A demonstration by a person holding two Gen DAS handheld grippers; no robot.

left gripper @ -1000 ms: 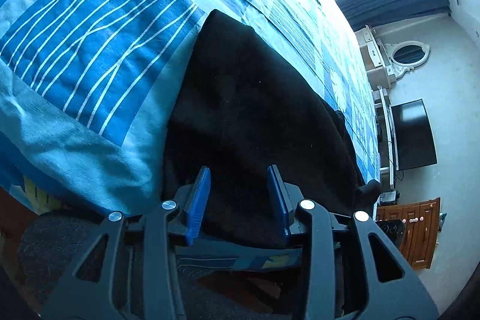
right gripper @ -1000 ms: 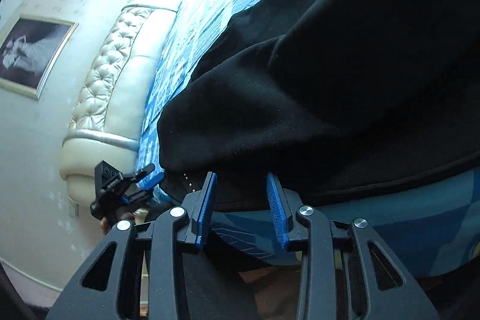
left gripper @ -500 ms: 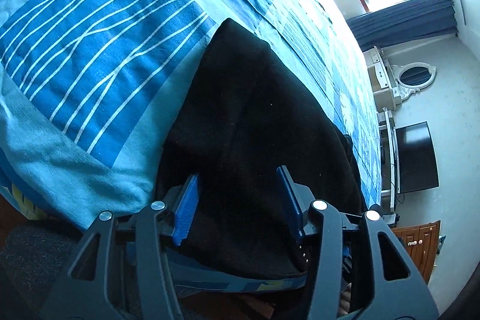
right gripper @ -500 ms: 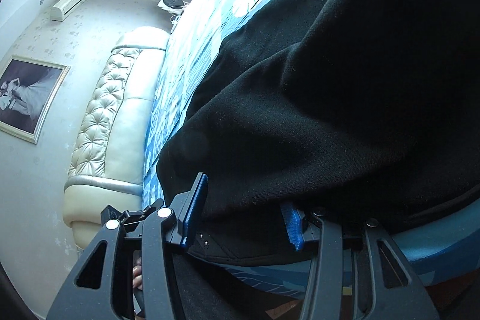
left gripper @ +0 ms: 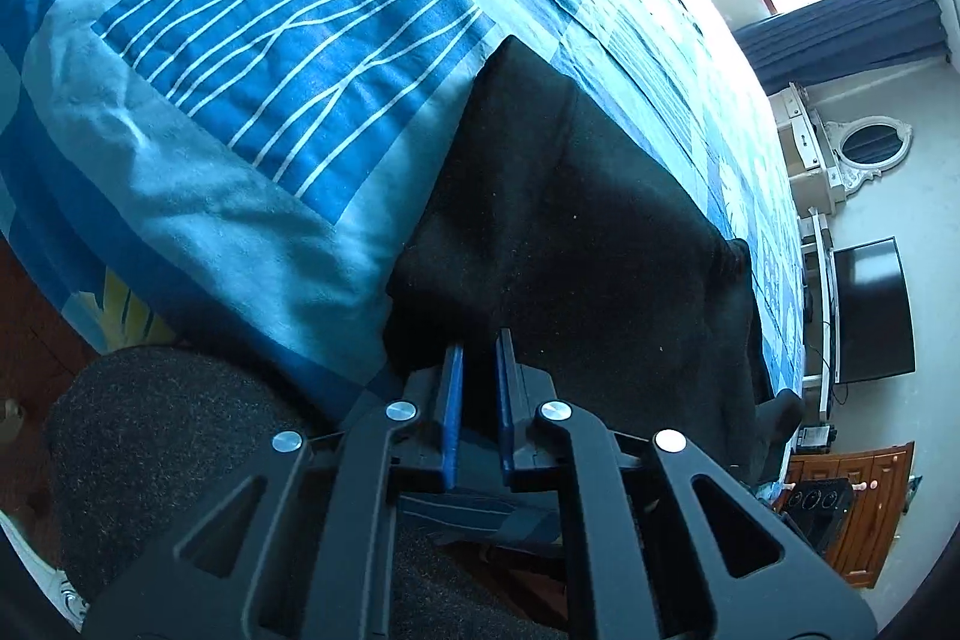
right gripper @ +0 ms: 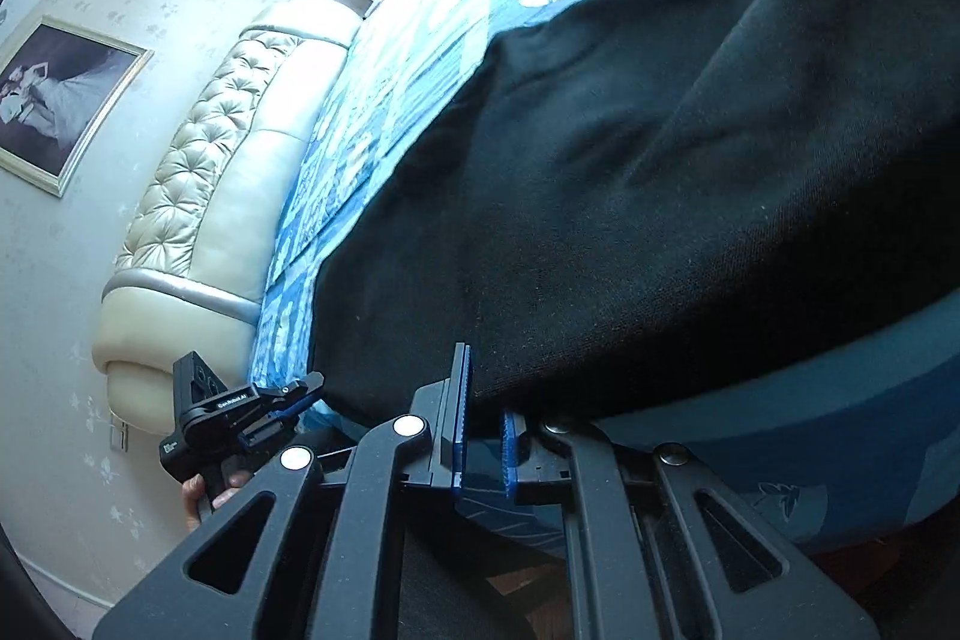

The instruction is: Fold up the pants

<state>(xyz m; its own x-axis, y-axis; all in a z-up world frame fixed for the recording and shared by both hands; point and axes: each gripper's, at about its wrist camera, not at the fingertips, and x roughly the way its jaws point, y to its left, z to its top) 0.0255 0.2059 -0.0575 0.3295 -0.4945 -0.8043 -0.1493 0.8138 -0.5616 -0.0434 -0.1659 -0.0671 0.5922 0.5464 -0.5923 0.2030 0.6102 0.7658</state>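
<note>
Left gripper [left gripper: 478,388]: pinching pants [left gripper: 570,232] hem at bed [left gripper: 252,112] edge.
Right gripper [right gripper: 483,421]: pinching same hem.
Technique: lift both evenly, keeping hem taut.

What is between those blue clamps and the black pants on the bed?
Nothing visible. The left gripper and the right gripper are each shut on the near edge of the black pants, which lie on the blue bedspread.

Open bed beyond the pants, crowded near edge

Bare blue bedspread [left gripper: 252,58] lies clear left of the black pants [left gripper: 570,232]; the tufted headboard [right gripper: 198,196] walls the far left end.
</note>
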